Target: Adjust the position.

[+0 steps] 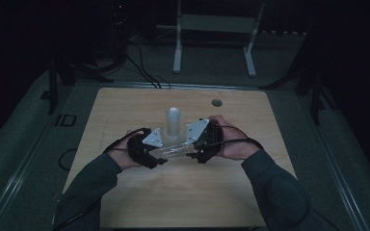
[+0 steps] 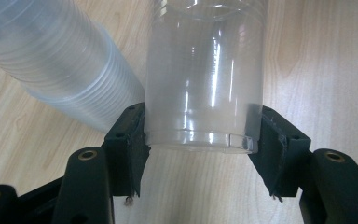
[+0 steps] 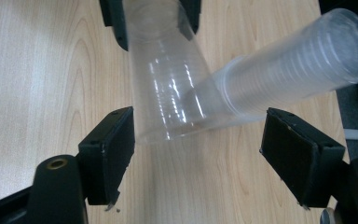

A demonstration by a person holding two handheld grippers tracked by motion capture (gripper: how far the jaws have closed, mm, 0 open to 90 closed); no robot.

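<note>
A single clear plastic cup lies level between my two grippers above the middle of the wooden table. My left gripper is shut on its narrow bottom end, one pad on each side of the clear plastic cup. My right gripper faces the wide mouth end of the cup; its pads stand apart from the wall on both sides, so it is open. A tall stack of clear cups stands upright just behind. The stack is seen beside the held cup.
A small round hole sits near the table's far edge. A white metal stand and dark cables are on the floor beyond the table. Bare wood lies on all sides of the hands.
</note>
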